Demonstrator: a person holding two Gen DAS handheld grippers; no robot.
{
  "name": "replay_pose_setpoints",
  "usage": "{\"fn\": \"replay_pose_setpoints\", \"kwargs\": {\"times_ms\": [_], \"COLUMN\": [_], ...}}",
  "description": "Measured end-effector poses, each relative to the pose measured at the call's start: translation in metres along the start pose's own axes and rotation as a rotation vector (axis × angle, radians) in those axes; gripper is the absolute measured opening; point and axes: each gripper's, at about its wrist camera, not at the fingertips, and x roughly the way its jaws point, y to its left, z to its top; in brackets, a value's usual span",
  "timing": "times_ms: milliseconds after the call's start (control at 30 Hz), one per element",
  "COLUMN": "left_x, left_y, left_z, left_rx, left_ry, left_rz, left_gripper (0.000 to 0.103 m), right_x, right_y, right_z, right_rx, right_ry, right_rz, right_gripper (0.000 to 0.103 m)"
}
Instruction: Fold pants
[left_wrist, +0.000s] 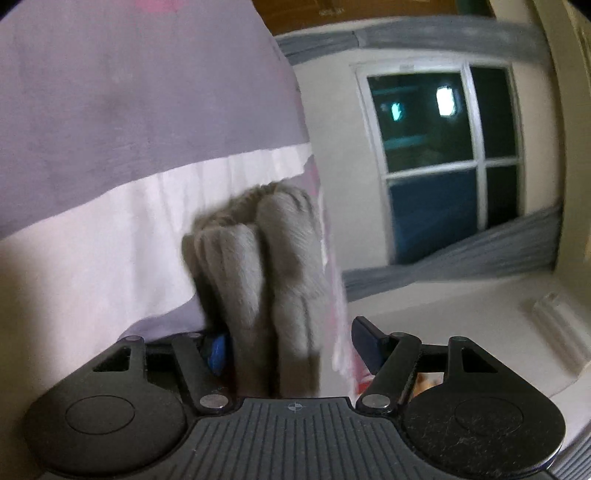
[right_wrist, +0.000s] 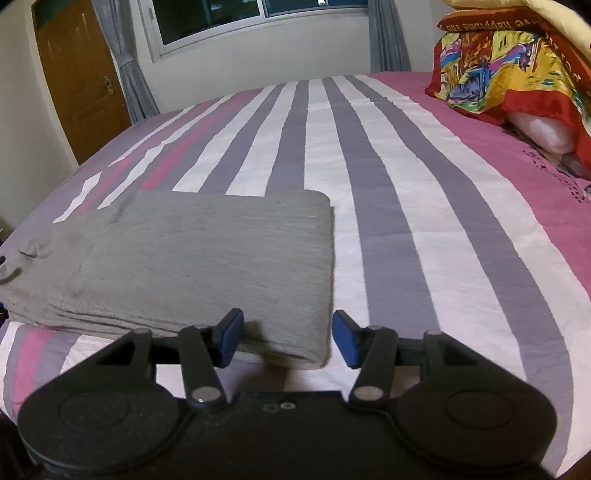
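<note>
- Left wrist view, left and centre of frame: we see the striped bedsheet tilted and filling the upper left. A rolled-looking end of the grey pants stands mid-frame, running down between the fingers of the left gripper.
- Left gripper's jaws stand wide. The right blue pad is clear of the cloth. The left pad is mostly hidden behind the fabric, so we cannot tell whether it touches. We read it as not clamped.
- Risk here: that cloth end looks loose between the jaws. If we pull away with fabric snagged on the hidden pad, we judge the fold would drag open.
- The view is blurred and rolled, with the window at right. Any re-grip attempted in this state would likely miss the layers.
- Right wrist view, left of frame: the pants lie folded into a thick grey rectangle on the bed. The far-left end, at the frame edge, looks rumpled, not squared.
- Lower centre: the right gripper is part open. Its left pad sits over the near edge of the stack, and the right pad is past the near corner, over sheet. Nothing is pinched.
- Risk: closing here would likely catch only the top layers or the corner, so the stack skews. Pushing forward could slide the pile on the sheet.
- Right of frame: the pile of bright pillows sits well apart and is no obstacle.
</note>
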Motion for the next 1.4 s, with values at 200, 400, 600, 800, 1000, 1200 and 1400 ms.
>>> {"fn": "replay_pose_setpoints", "kwargs": {"times_ms": [200,400,600,800,1000,1200,1400], "left_x": [-0.019,0.001,0.007,-0.009,0.018,0.066,0.106], "left_y": [-0.014,0.000,-0.012,-0.085,-0.185,-0.257,-0.282], "left_z": [-0.016,-0.014,0.000,-0.011,-0.048,-0.128,-0.212], "left_rx": [0.100,0.101,0.140,0.372,0.633,0.873,0.996], "left_ry": [-0.153,-0.093,-0.059,-0.043,0.043,0.176,0.335], "left_rz": [-0.137,0.052,0.113,0.099,0.048,0.016,-0.021], "left_gripper": [0.031,0.030,0.031,0.031,0.031,0.031,0.031], "right_x": [0.002,0.016,0.016,0.014,0.019,0.015,0.013], "right_y": [0.000,-0.027,-0.071,-0.095,-0.108,-0.113,-0.118], "right_z": [0.006,0.008,0.007,0.001,-0.014,-0.017,-0.018], "right_rx": [0.021,0.054,0.142,0.047,0.076,0.107,0.115], "right_ry": [-0.015,0.017,-0.003,-0.004,0.000,-0.011,-0.025], "right_rz": [-0.033,-0.169,-0.277,-0.395,-0.425,-0.399,-0.366], "right_gripper": [0.053,0.053,0.061,0.080,0.103,0.103,0.103]}}
